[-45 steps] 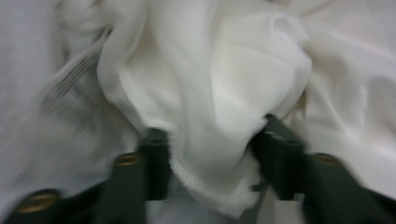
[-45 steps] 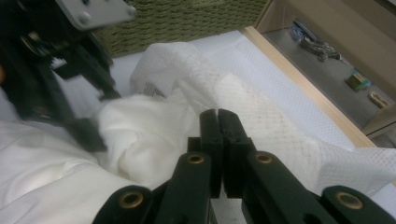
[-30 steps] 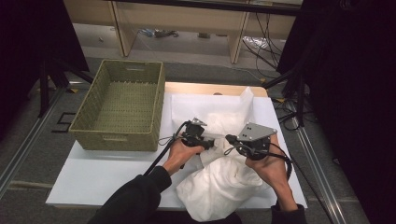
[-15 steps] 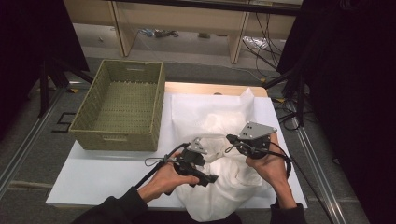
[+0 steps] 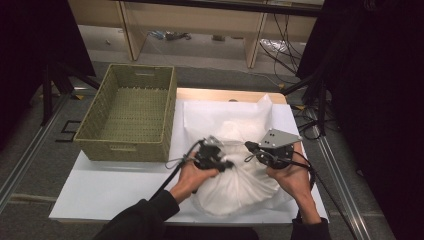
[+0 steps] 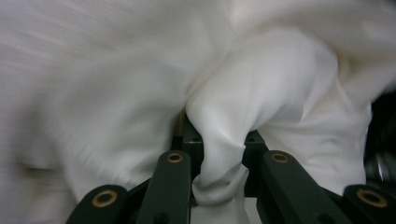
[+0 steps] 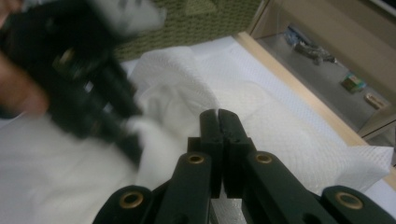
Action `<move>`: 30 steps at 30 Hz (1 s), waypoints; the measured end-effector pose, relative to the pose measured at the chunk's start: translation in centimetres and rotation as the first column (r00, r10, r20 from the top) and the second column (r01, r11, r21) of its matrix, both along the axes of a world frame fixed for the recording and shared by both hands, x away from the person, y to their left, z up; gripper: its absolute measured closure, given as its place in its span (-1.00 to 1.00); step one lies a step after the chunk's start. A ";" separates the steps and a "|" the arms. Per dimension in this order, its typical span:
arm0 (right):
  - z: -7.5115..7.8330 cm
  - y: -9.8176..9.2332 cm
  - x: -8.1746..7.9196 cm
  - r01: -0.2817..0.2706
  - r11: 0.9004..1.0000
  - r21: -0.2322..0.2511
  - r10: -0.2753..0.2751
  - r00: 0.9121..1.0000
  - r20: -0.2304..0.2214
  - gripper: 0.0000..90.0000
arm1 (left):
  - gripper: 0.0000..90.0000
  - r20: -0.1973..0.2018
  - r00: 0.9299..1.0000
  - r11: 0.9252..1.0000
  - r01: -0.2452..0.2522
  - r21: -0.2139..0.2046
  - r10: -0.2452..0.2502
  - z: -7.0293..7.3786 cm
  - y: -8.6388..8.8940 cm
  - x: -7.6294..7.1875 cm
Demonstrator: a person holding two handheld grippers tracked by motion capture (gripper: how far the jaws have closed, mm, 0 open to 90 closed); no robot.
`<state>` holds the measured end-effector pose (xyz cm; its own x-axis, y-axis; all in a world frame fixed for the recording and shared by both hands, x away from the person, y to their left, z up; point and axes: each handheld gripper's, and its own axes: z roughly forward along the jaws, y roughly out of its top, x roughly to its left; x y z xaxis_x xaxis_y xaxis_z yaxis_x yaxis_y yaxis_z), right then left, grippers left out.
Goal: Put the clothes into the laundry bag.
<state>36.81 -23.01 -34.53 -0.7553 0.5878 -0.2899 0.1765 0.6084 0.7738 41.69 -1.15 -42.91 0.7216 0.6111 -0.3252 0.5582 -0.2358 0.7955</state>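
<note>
left gripper [image 6: 219, 154]: jaws pinching a fold of the bunched white cloth [image 5: 235, 175], the fabric squeezed between them and bulging out above in the left gripper view. in the high view this gripper [image 5: 220, 161] is pointing toward the right across the top of the bundle, the left hand [image 5: 192, 172] wrapping its handle, palm down, and the dark-sleeved forearm [image 5: 145, 220] is running in from the bottom edge at a slant.

right gripper [image 7: 218, 116]: jaws pressing together with nothing between them, tips hovering just above the cloth. in the high view it [image 5: 250, 146] is pointing left toward the other gripper, grey three-cornered plate [image 5: 280, 137] on top, the right hand [image 5: 292, 175] gripping it from below, bare wrist coming up from the bottom edge.

white cloth: lying heaped on the white table surface [image 5: 100, 190], at its near right part, between the two hands.

green woven rectangular basket [image 5: 127, 112]: sitting on the table's far left, open side up, apart from the cloth.
</note>
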 end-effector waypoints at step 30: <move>-1.2 1.6 0.0 -0.037 0.998 -0.041 0.035 0.999 -0.039 1.00 | 0.82 -0.085 0.996 1.000 0.004 0.028 -0.002 -4.1 1.8 -0.7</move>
<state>36.82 -21.45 -35.71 -0.7869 0.5480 -0.2836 0.1830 0.6463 0.7408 41.00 0.63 -46.96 0.6939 0.6187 -0.3685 0.6229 -0.2588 0.7383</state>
